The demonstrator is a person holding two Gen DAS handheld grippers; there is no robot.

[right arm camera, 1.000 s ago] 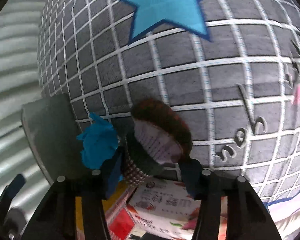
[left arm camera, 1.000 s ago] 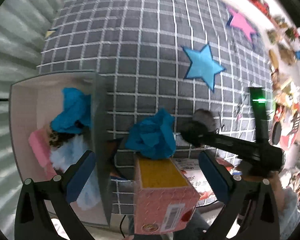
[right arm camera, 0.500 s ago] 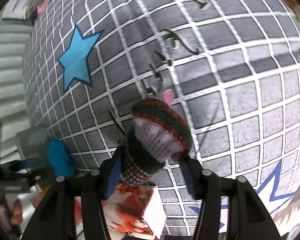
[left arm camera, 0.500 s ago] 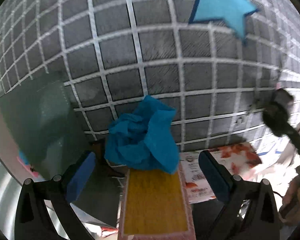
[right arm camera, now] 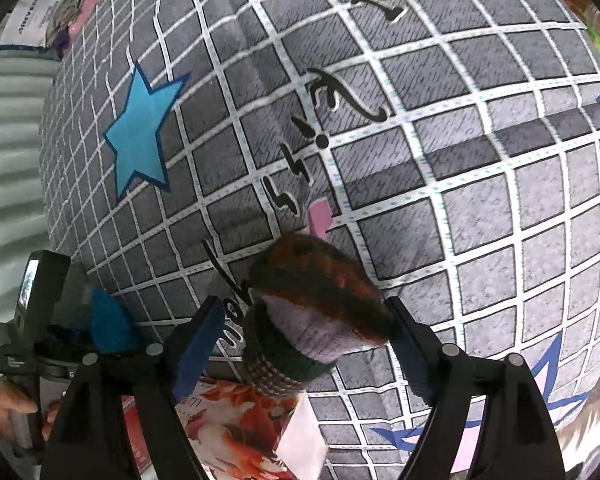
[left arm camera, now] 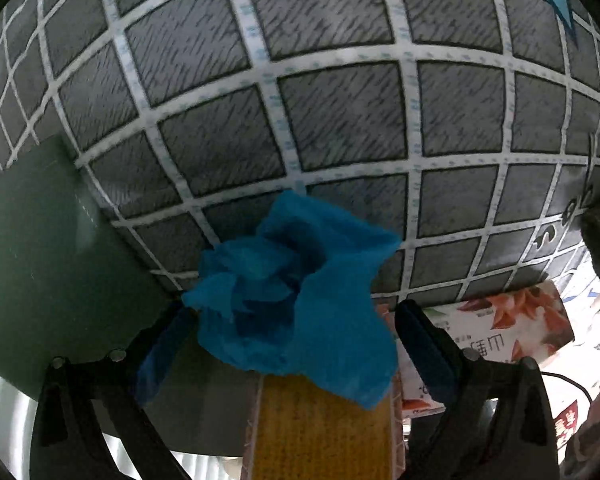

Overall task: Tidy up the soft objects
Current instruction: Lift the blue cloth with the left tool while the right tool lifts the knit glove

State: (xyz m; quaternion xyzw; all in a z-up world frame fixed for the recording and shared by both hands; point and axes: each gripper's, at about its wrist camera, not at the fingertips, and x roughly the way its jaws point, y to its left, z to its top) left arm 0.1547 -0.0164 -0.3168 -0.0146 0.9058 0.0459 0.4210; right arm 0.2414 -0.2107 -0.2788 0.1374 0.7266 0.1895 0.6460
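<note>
We are poising the left gripper (left arm camera: 296, 344), jaws wide, around the blue crumpled cloth (left arm camera: 300, 292) atop the yellow-topped box (left arm camera: 320, 432), while the right gripper (right arm camera: 304, 344) is pinching a knitted sock (right arm camera: 316, 312) that we judge could slip from its shallow grip.

Left tool (left arm camera: 296, 344) jaws spread, right tool (right arm camera: 306, 338) jaws spread
</note>
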